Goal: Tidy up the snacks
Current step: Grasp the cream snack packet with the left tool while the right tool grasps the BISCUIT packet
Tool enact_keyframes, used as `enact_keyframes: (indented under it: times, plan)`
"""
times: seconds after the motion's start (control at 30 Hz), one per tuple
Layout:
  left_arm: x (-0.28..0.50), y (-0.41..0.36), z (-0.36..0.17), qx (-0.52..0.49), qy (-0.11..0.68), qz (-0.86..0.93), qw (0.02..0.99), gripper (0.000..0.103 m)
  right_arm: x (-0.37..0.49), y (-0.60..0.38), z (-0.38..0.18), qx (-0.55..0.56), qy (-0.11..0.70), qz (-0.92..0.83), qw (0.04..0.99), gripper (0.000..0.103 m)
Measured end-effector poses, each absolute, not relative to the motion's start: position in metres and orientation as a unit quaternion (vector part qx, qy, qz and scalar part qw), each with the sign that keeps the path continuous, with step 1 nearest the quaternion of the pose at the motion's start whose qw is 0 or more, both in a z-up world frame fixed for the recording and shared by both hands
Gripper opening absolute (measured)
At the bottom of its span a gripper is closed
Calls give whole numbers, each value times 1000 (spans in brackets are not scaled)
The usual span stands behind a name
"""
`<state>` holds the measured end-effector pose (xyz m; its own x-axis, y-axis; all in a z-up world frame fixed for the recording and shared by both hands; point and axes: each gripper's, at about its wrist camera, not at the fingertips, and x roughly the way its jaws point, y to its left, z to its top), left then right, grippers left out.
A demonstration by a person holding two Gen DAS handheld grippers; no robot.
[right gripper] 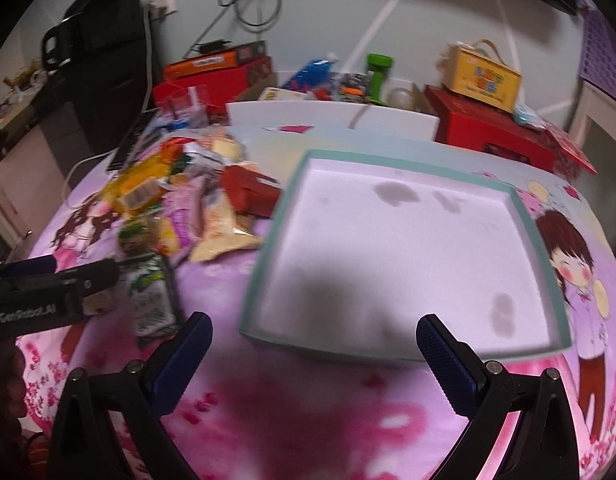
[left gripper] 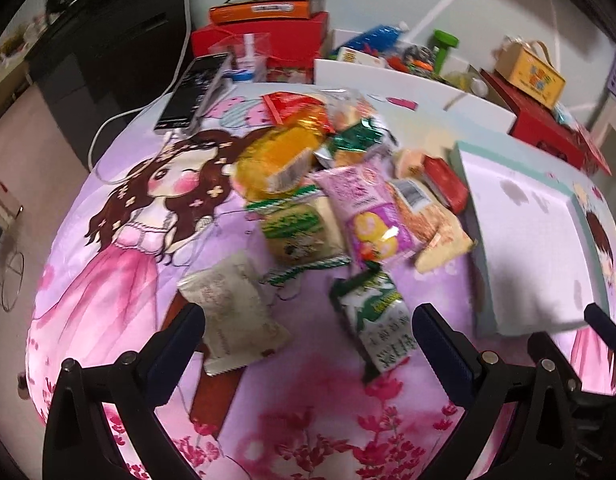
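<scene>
Surface: pink cartoon-print cloth [left gripper: 120,264] over a table, clutter of red boxes [left gripper: 276,40] and a yellow carton [right gripper: 484,76] along the far edge by the wall.
Snacks: loose heap of packets [left gripper: 340,184] left of the tray, none inside it yet; a green-and-white packet [left gripper: 382,328] and a pale beige packet [left gripper: 236,320] nearest the left tongs.
Tray: shallow teal-rimmed box [right gripper: 524,216], white floor bare, just right of the heap.
Left tongs [left gripper: 308,344]: released, spread wide, holding nothing, hovering above the two nearest packets.
Right tongs [right gripper: 314,356]: released, spread wide, empty, poised at the near rim of the tray.
Stage: sorting barely begun, judging by the bare tray.
Risk: slick wrappers sliding out of a shallow pinch; overlapping packets dragged along together; tray rim nudged by a low approach; soft cloth bunching under a scraping finger.
</scene>
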<state>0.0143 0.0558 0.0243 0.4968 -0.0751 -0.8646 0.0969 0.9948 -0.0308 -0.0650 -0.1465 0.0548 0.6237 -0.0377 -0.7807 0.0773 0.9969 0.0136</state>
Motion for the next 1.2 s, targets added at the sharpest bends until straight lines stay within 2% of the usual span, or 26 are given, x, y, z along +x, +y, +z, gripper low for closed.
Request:
enact_keyframes:
  times: [0.37,0.73,0.83,1.03,1.2]
  plan:
    - [30,111,9,-84,521,1,850,103,-46,-82,47,-9,420,64,905,103]
    - [46,124,-23,-117,567,22,815,103,-24,-44,19,-26,446,108,888,101]
    - [49,124,-30,-111,578,33,808,103,-18,-40,12,-27,455,110,883,94]
    - [51,119,-40,-96,590,37,801,103,-11,-39,4,-20,463,112,879,89]
    - [50,115,-41,-87,592,42,800,91,-9,-38,-1,-18,470,111,876,85]
